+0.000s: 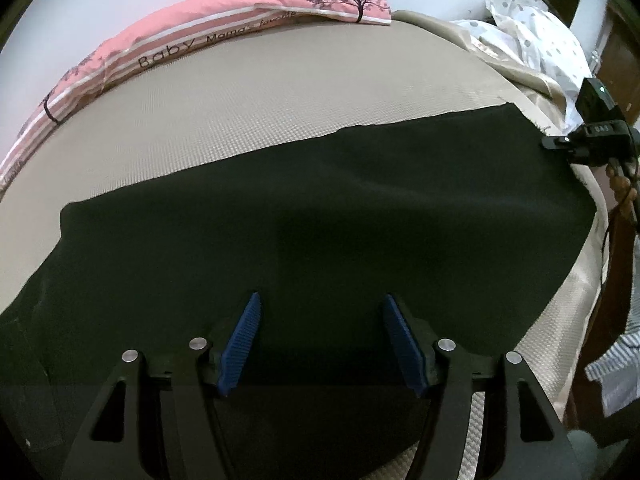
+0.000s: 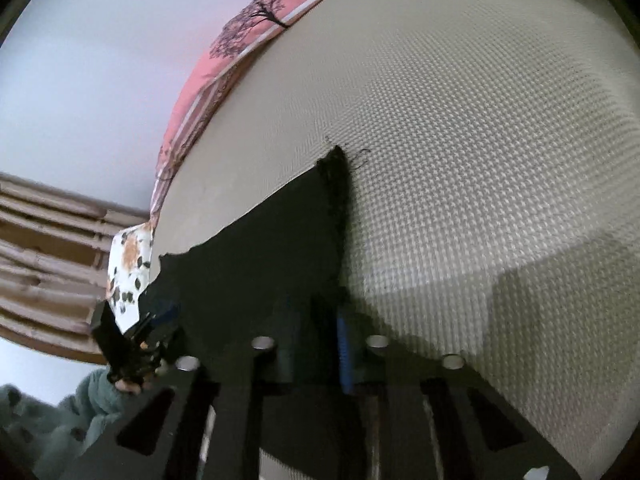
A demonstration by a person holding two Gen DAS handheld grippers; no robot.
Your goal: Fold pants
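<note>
Black pants (image 1: 320,200) lie spread flat on a beige woven mat (image 1: 280,92). My left gripper (image 1: 321,298) hovers over their near part, blue pads wide apart and nothing pinched between them. In the same view, my right gripper (image 1: 560,143) reaches the far right corner of the pants. In the right wrist view the pants (image 2: 260,248) run to a frayed corner, and their side edge leads straight into my right gripper (image 2: 326,314), whose jaws are shut on that edge. The left gripper (image 2: 160,318) shows at the pants' far end, held by a hand.
A pink tree-print pillow (image 1: 224,12) lines the wall behind the mat. White dotted cloth (image 1: 532,28) is bunched at the back right, by dark wooden furniture. A striped cloth (image 1: 616,368) hangs off the right side. A floral cloth (image 2: 128,264) lies past the mat's end.
</note>
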